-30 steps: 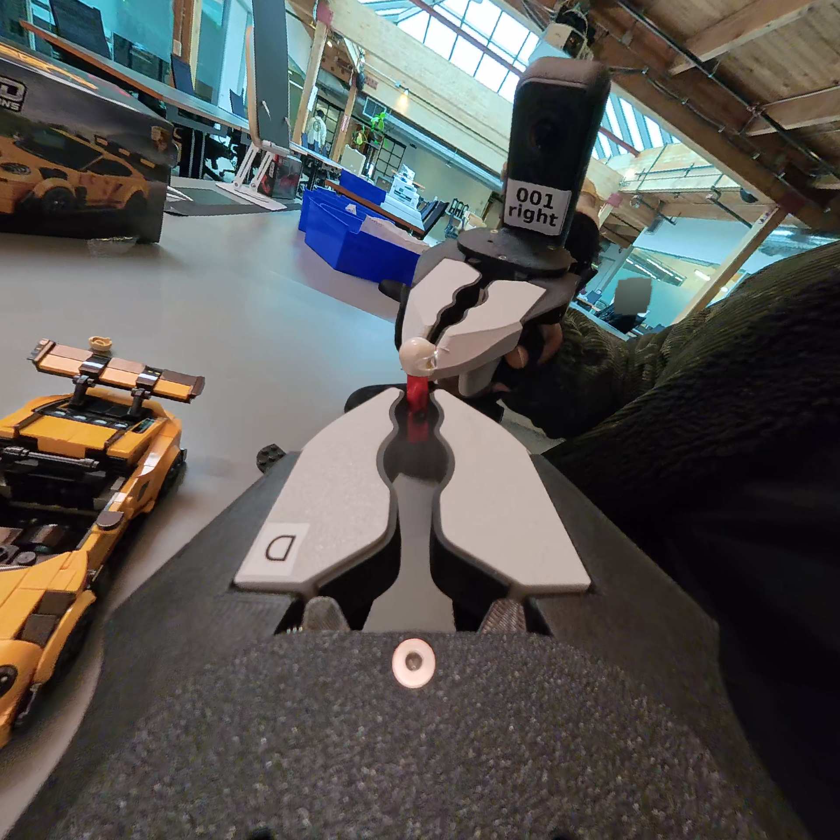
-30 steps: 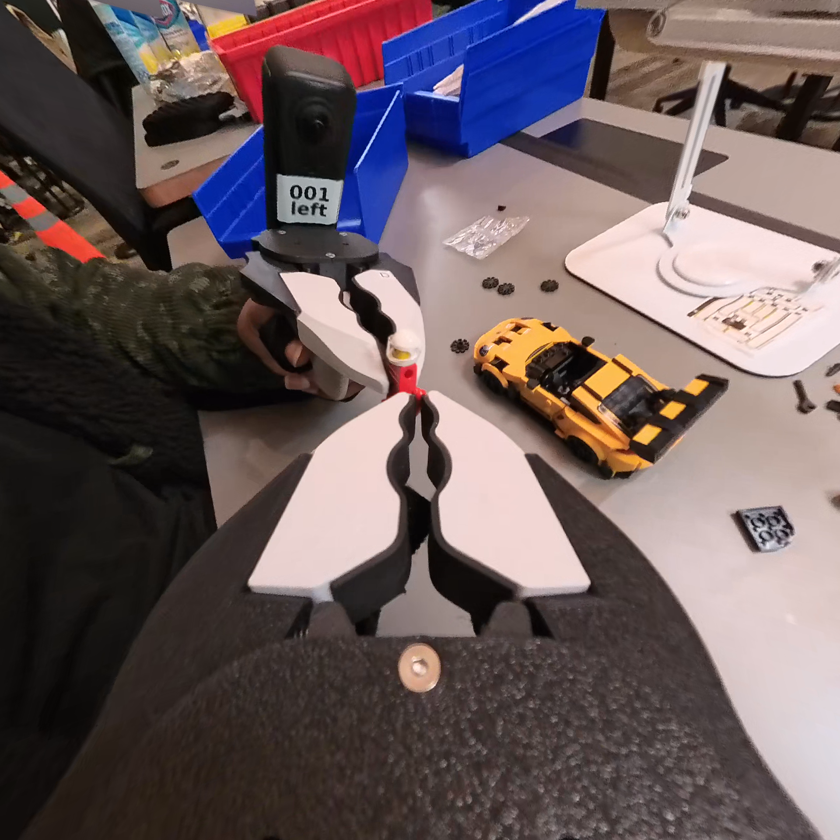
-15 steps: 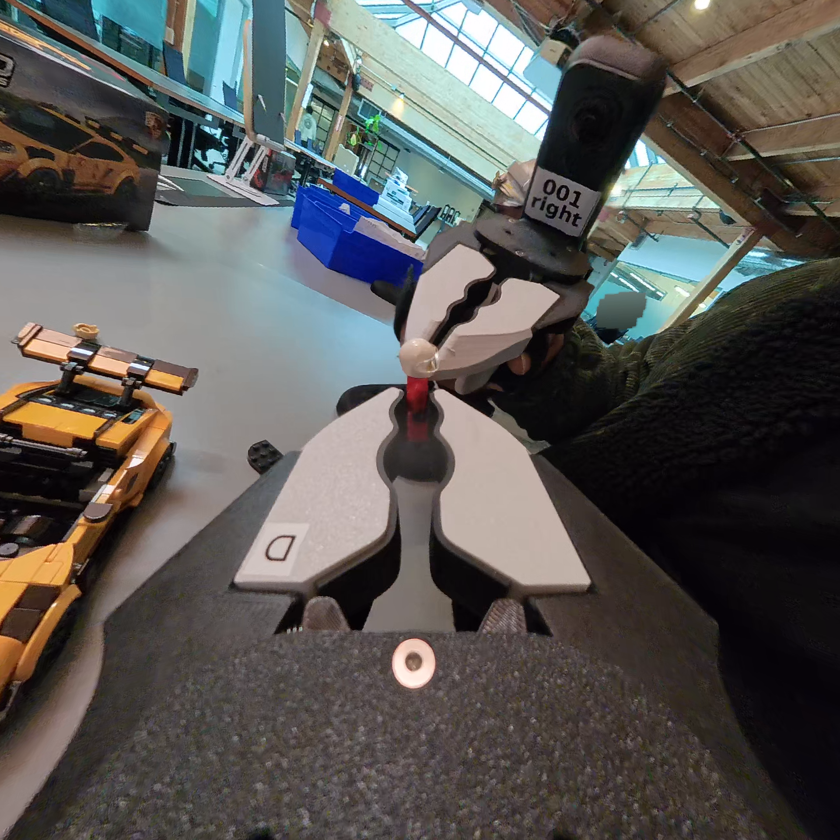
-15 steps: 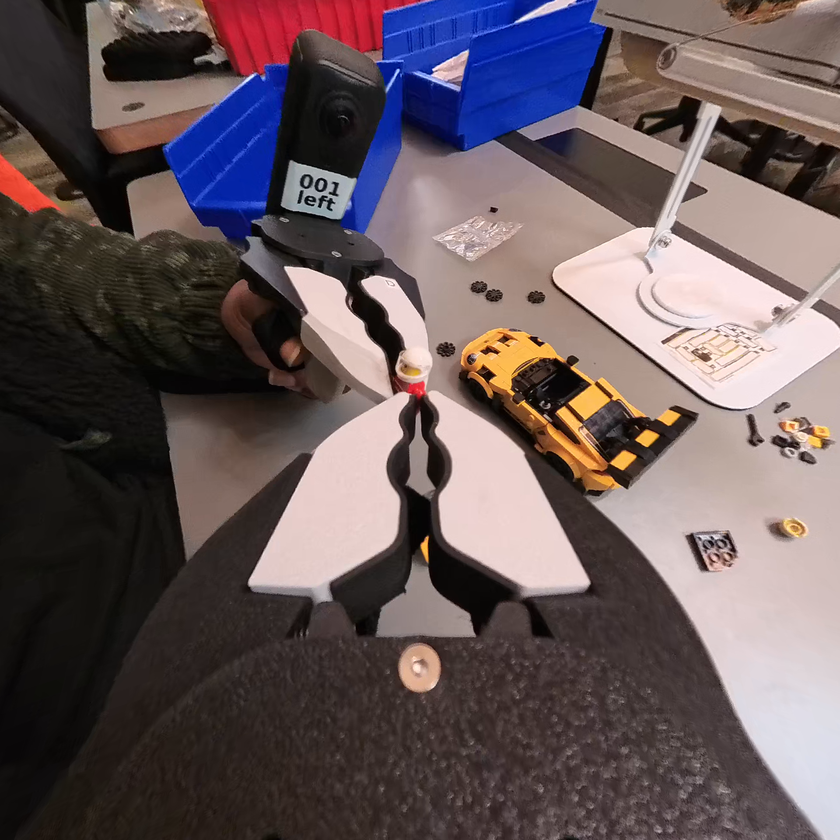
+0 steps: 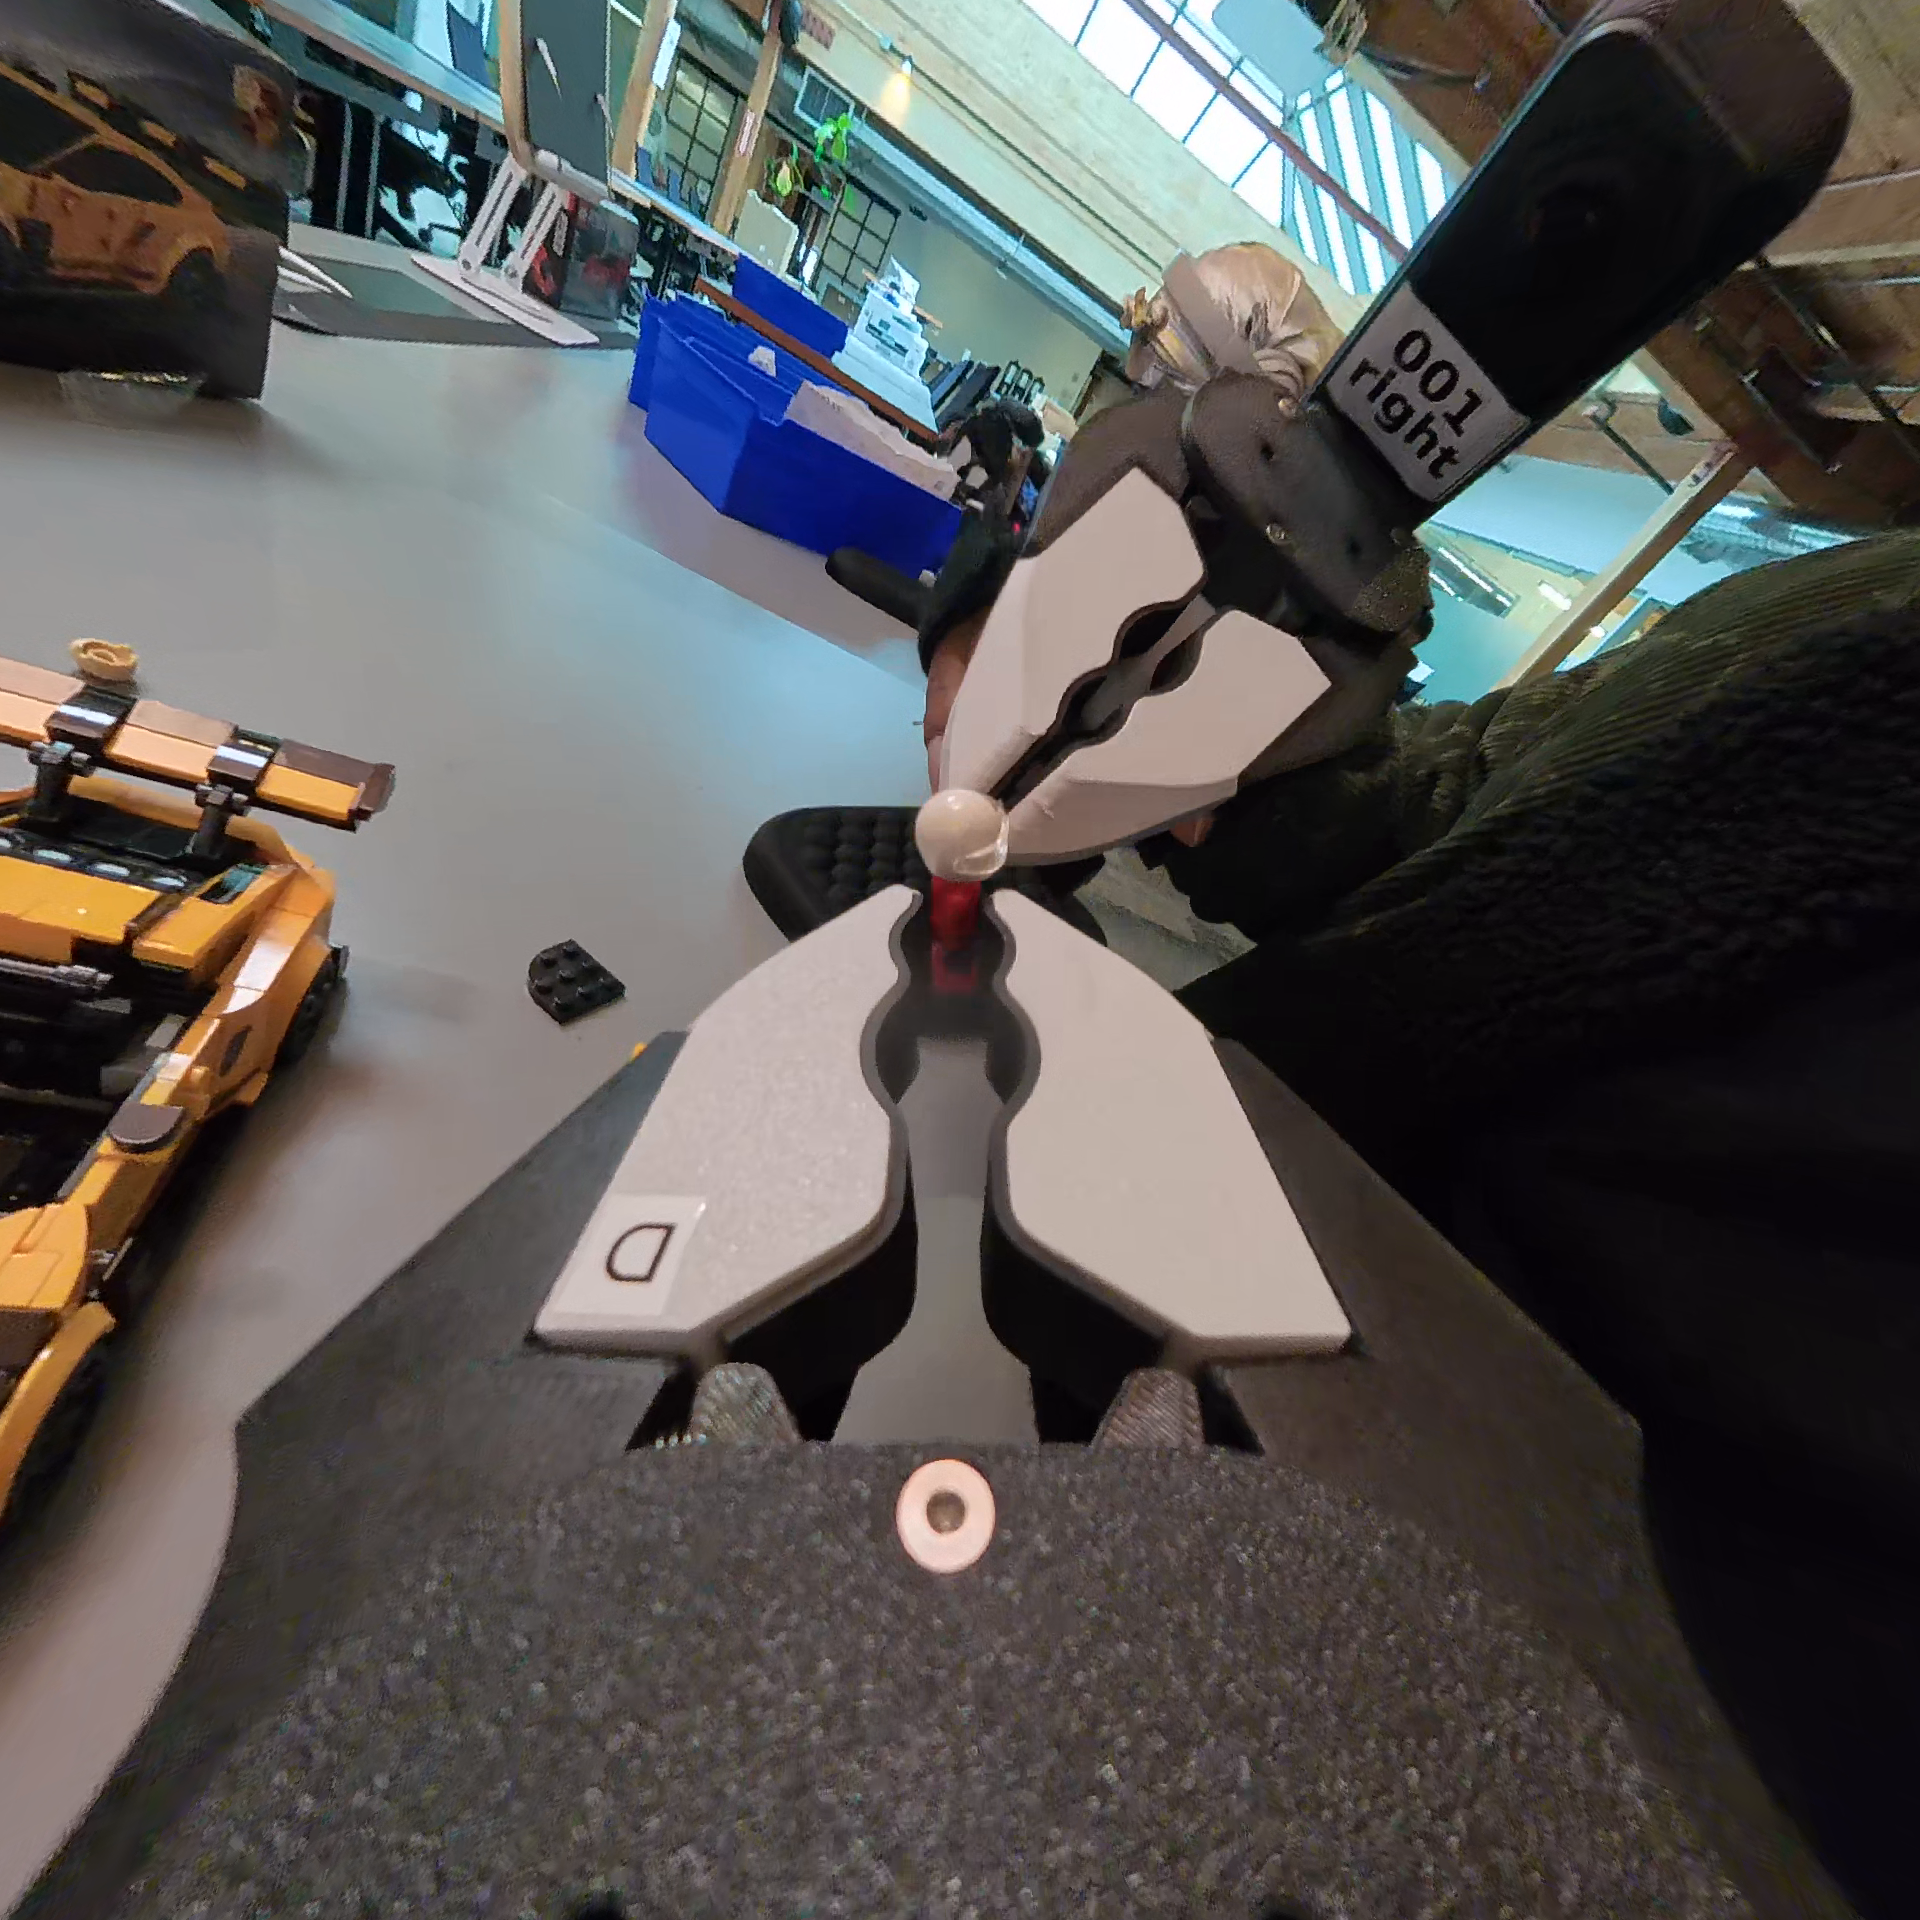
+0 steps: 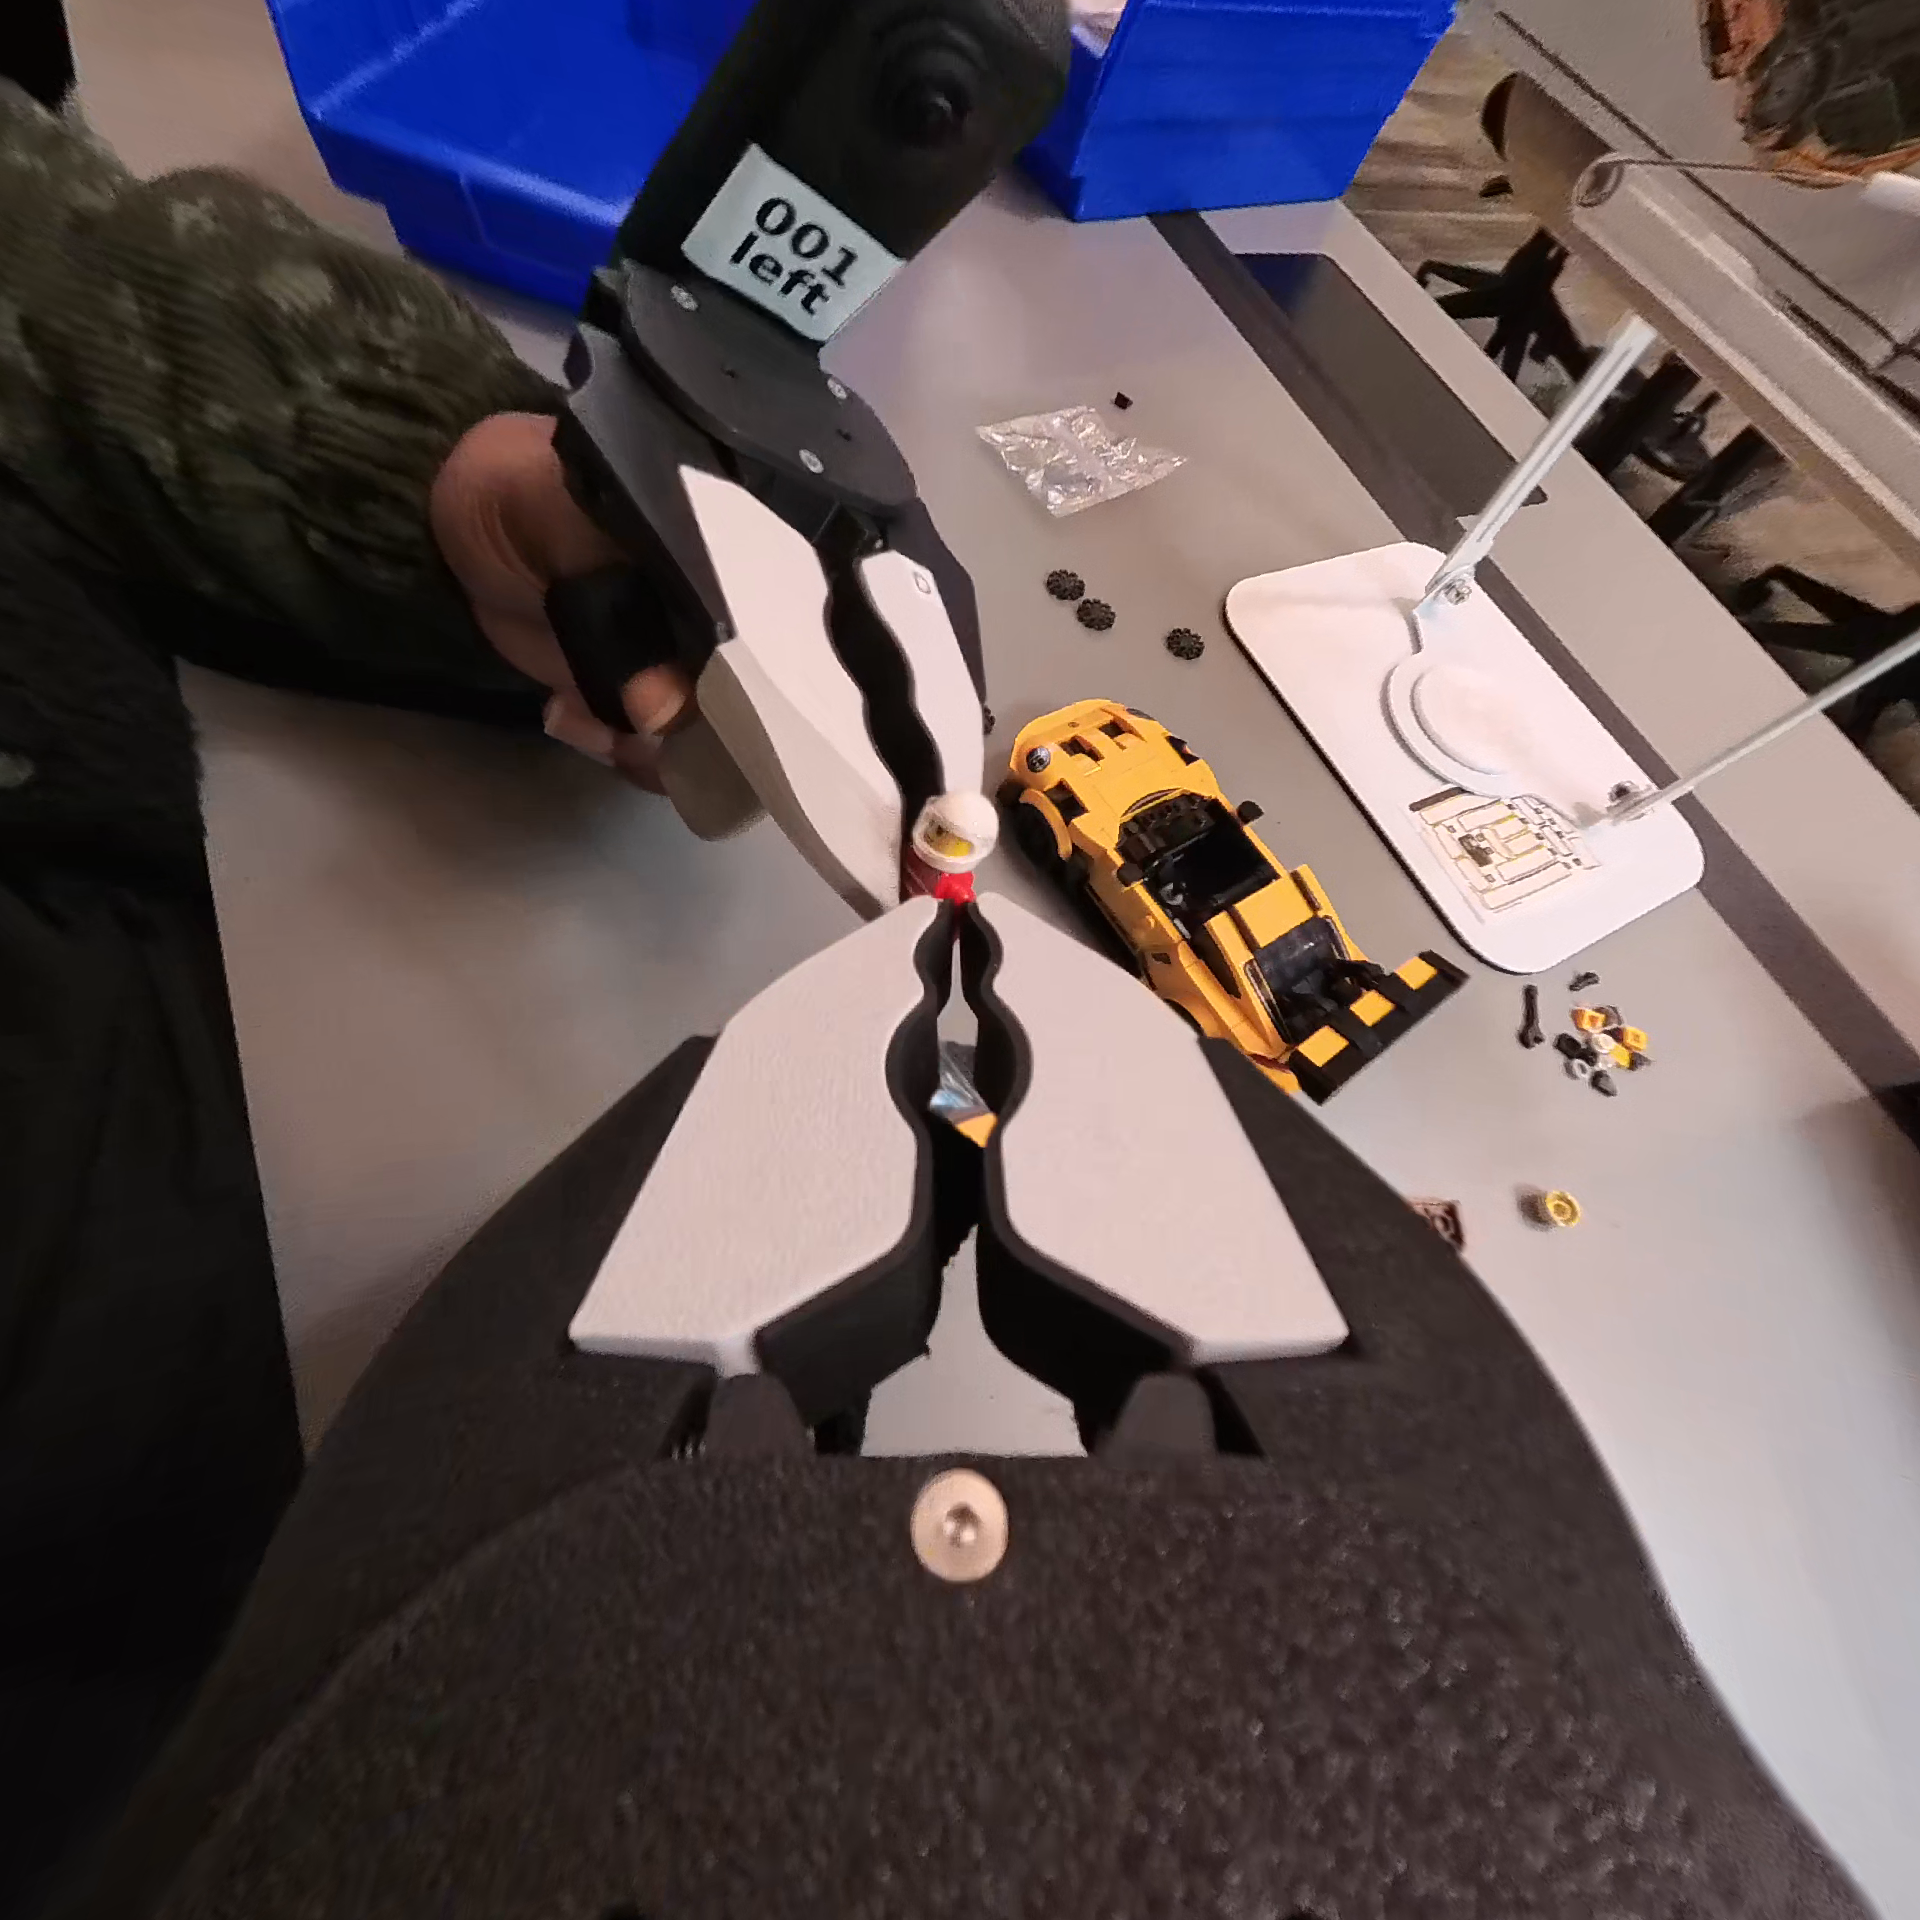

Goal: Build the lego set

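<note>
left wrist view looks along the left claw (image 5: 951,940), whose fingers are closed on the red body of a minifigure (image 5: 954,925). the white helmet (image 5: 961,831) pokes out just past the tips, and the right claw (image 5: 1003,821) comes in from the far right, its tips shut against the helmet's side. both claws meet at the figure, raised above the grey bench (image 5: 468,623).

right wrist view shows the same join from the other side: the right claw (image 6: 956,909) is nearly closed, pinching the figure's red lower part at its very tips, while the left claw (image 6: 914,842) reaches in from the far left with the minifigure (image 6: 951,847) clamped between its fingers. the figure's yellow face shows only here.

the yellow car (image 6: 1195,883) stands on the bench just right of the claws in the right wrist view; in the left wrist view the car (image 5: 135,987) lies at the left edge, spoiler toward the far side.

blue bins (image 5: 790,436) stand at the far end of the bench; pale, paper-like things show in them, too far off to tell.

only the right wrist view shows the white stand base (image 6: 1455,727), a clear bag (image 6: 1075,457), small black gears (image 6: 1091,613) and a heap of tiny parts (image 6: 1600,1049). only the left wrist view shows the dark box (image 5: 125,208) at the far left and a black studded plate (image 5: 575,982) on the bench near the claw.
</note>
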Motion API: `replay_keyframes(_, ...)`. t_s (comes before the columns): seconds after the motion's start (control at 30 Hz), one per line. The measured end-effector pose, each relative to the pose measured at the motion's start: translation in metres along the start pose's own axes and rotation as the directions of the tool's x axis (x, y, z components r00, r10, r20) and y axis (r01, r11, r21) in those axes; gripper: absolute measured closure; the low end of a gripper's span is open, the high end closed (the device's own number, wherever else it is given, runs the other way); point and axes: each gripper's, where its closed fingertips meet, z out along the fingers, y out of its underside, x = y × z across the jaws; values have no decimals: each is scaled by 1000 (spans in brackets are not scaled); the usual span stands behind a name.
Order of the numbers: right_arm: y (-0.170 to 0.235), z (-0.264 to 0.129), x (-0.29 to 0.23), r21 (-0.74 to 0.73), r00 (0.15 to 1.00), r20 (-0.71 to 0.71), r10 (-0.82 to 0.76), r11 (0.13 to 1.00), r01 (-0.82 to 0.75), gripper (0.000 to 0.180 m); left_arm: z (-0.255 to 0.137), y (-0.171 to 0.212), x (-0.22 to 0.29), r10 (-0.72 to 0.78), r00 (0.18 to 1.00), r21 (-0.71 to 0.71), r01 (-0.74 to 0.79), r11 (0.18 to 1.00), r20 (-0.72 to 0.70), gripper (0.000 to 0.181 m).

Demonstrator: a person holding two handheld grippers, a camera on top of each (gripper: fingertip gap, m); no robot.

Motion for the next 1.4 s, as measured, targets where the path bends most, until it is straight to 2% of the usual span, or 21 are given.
replay_keyframes(0.47,24,-1,-17,-165,983,142,-115,977,138,179,11,30,3,65,998,-199,-61,978,16,173)
replay_keyframes(0.93,34,-1,-25,-227,954,200,-223,937,267,179,15,44,4,77,997,-281,-68,957,21,173)
replay_keyframes(1.13,36,2,-25,-241,961,161,-224,936,258,179,16,46,0,63,997,-290,-45,956,50,173)
replay_keyframes(1.17,32,3,-41,-205,958,232,-167,955,216,180,16,44,-2,56,996,-280,-36,959,63,171)
replay_keyframes(1.2,28,7,-74,-178,928,364,-80,972,153,180,18,23,1,25,998,-157,-16,987,58,172)
replay_keyframes(1.23,40,19,-79,-217,929,330,-166,945,245,180,20,7,9,-4,1000,-127,6,992,18,172)
replay_keyframes(1.27,44,26,-57,-225,925,179,-334,902,369,180,23,-3,18,74,997,-122,-72,990,18,172)
replay_keyframes(1.3,34,19,-45,-184,942,138,-307,926,329,180,21,-6,14,210,973,-153,-194,969,98,172)
replay_keyframes(1.33,21,7,-44,-156,968,195,-161,969,193,180,14,-9,9,233,964,-148,-213,966,131,172)
replay_keyframes(1.37,13,-2,-41,-136,973,202,-115,980,144,180,6,-11,3,156,979,-120,-140,983,133,172)
replay_keyframes(1.4,12,-6,-39,-122,973,167,-159,976,180,180,-3,-15,-5,114,982,-81,-103,991,148,172)
